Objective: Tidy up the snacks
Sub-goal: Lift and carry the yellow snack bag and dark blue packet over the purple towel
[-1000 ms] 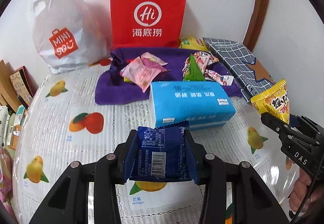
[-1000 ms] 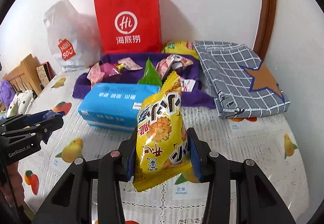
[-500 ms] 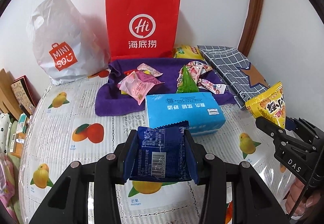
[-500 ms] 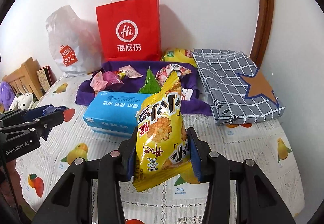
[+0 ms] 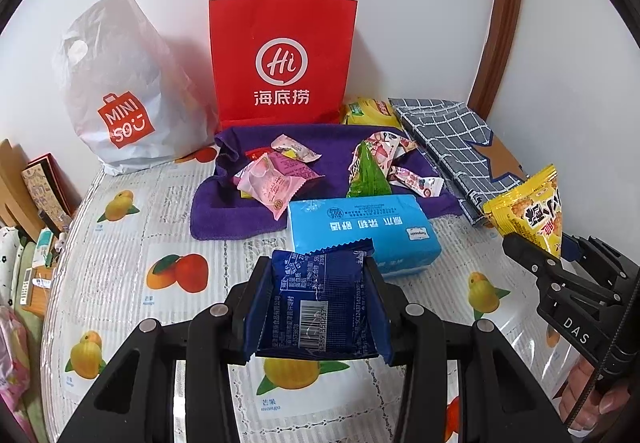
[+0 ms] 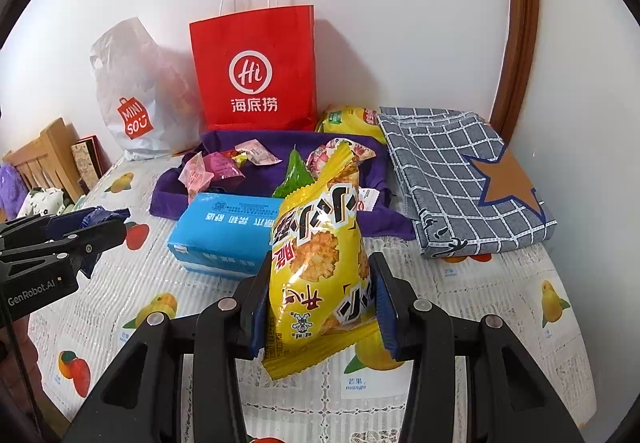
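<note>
1. The left claw [image 5: 318, 307] was clamped on a blue packet [image 5: 320, 303], its pads pressing both side edges, barcode face up, the packet held clear above the desk [image 5: 120, 263].

2. The right claw [image 6: 320, 299] gripped a yellow snack bag [image 6: 320, 255] around its lower half, the puffed top standing upright above the jaws; seen from the left wrist, that bag [image 5: 532, 211] hung at far right.

3. Both snacks appeared lifted off the fruit-print cloth, likely so each could be carried to a pile without dragging.

4. A purple towel [image 5: 224, 219] lay farther back with small wrapped snacks on it: a pink packet [image 5: 272, 183] to the left, a green packet [image 5: 368, 175] to the right, which suggested the sorting spot.

5. A blue tissue pack [image 5: 360, 227] lay between the claws and the towel, so any reach would need to pass over or beside it.

6. A red bag [image 5: 282, 59] and a white bag [image 5: 116, 91] stood against the far wall; a checked cloth [image 6: 460, 179] filled the right side near the desk's edge. Open room remained on the near left.
</note>
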`<state>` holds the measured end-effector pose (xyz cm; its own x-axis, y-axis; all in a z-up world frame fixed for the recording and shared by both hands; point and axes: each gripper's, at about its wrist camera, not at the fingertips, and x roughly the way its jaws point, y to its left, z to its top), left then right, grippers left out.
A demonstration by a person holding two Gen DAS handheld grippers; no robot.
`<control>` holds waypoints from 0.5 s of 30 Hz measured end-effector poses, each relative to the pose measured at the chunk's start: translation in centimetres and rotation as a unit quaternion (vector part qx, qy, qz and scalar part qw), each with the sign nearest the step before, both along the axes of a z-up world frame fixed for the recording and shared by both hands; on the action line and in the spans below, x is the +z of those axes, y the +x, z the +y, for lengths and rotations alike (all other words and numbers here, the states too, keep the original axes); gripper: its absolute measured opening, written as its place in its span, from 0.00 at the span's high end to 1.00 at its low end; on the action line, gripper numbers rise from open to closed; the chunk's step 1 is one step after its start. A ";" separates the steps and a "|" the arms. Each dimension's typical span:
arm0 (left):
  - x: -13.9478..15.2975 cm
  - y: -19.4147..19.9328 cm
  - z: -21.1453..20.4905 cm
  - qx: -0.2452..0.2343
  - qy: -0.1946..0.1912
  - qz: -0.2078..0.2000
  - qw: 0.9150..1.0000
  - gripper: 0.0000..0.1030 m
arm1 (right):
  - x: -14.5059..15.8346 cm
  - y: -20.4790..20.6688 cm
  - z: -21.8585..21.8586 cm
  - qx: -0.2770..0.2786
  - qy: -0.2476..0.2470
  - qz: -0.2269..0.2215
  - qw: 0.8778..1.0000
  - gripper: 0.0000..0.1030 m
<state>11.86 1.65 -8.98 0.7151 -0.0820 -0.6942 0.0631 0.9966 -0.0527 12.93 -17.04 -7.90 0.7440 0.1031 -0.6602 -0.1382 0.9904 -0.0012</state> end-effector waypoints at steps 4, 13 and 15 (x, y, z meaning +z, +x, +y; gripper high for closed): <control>0.6 0.3 0.2 0.002 0.002 -0.004 1.000 0.59 | 0.4 0.2 0.1 -0.004 -0.005 -0.003 1.000 0.57; 2.2 1.3 0.7 -0.009 -0.013 -0.014 1.000 0.60 | 1.8 1.3 0.3 -0.010 -0.005 -0.010 1.000 0.57; 2.4 1.6 0.7 -0.011 -0.015 -0.014 1.000 0.60 | 2.2 1.7 0.3 -0.011 -0.005 -0.010 1.000 0.57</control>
